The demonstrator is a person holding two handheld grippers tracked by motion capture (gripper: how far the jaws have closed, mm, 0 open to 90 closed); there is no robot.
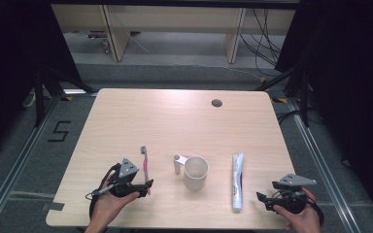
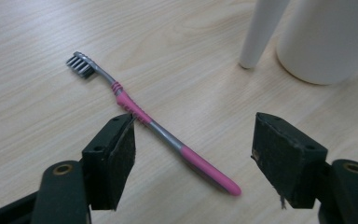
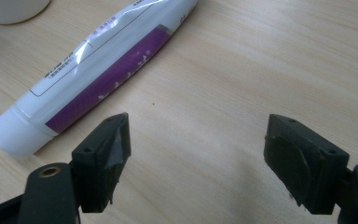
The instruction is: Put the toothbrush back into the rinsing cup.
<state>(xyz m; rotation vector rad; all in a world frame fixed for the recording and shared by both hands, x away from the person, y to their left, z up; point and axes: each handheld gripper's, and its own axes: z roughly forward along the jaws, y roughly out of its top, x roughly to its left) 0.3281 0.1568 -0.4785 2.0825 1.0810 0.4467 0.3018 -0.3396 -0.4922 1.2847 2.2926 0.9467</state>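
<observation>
Toothbrush (image 1: pixel 145 165) lies flat on the table (image 1: pixel 175 121) in the lower left of the high view, just left of the white mug (image 1: pixel 194 172) and touching nothing but the wood. In that view its long axis runs nearly straight up the frame, grey bristle head at the far end and pink handle tip at the near end, by the left gripper (image 1: pixel 143 187). In the left gripper view the toothbrush (image 2: pixel 158 128) slants from head at upper left to pink tip at lower centre, and the handle passes between the two black jaws, close to the left one. The left gripper (image 2: pixel 193 149) stands spread, its pads pressing on nothing (the brush sits in the gap, not pinched). My reading is that the hand has been placed low over the handle end so the jaws can close across the narrow shaft, well clear of the bristles.

Over in the lower right of the high view, the right gripper (image 1: pixel 264 199) waits just right of the toothpaste tube (image 1: pixel 237 182), which also lies lengthwise up the frame. Its jaws are likewise spread and hold nothing, with the tube's cap end off to their upper left in the right gripper view
</observation>
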